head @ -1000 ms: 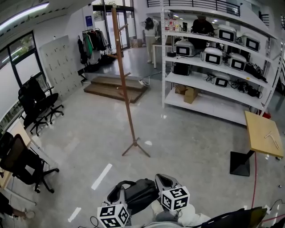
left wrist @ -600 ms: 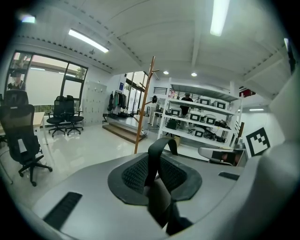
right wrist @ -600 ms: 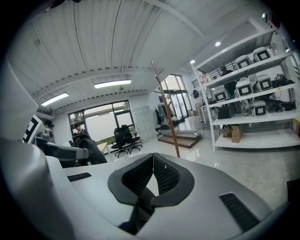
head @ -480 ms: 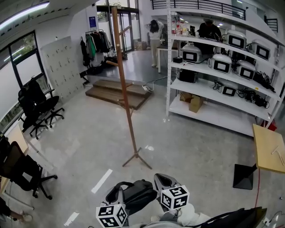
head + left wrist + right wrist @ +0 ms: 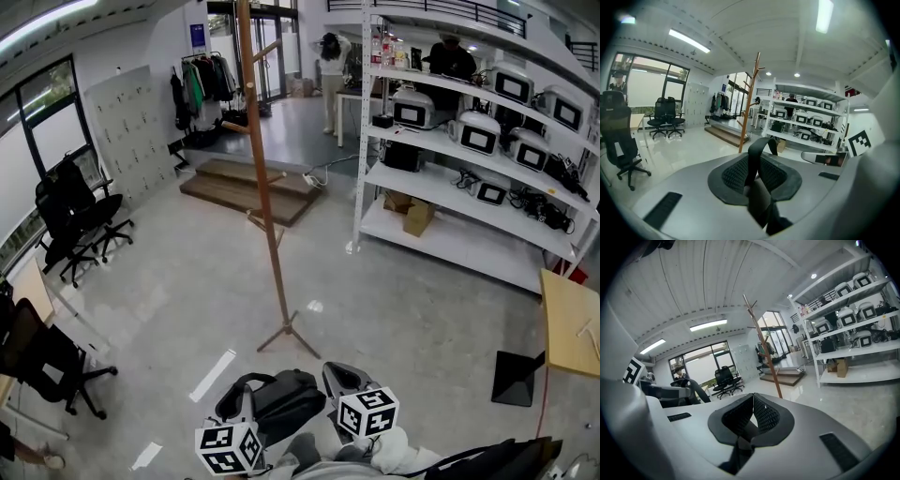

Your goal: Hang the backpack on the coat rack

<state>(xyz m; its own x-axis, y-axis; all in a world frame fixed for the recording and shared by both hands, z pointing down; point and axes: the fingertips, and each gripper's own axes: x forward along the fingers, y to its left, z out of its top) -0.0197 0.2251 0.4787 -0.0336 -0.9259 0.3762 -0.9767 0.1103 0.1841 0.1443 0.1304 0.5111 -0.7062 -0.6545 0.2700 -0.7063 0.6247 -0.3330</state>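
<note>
Transport step: left gripper (image 5: 757, 161) clamps the backpack (image 5: 286, 398) by its strap (image 5: 754, 150); right gripper (image 5: 752, 405) looks pinched shut on it too. Next I must lift that strap over a coat rack (image 5: 264, 206) peg.

Rack (image 5: 264, 187), centre: smooth brown wood. Backpack (image 5: 286, 398), bottom: dark matt cloth. Floor (image 5: 187, 272): pale, glossy, reflecting light. Shelves (image 5: 459, 246), right: white painted metal. Tabletop (image 5: 572, 323), right edge: light wood.

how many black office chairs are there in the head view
3. One office chair and a second stand side by side near the window at left; a third is nearer, lower left. More may be cut off at the edge.
</note>
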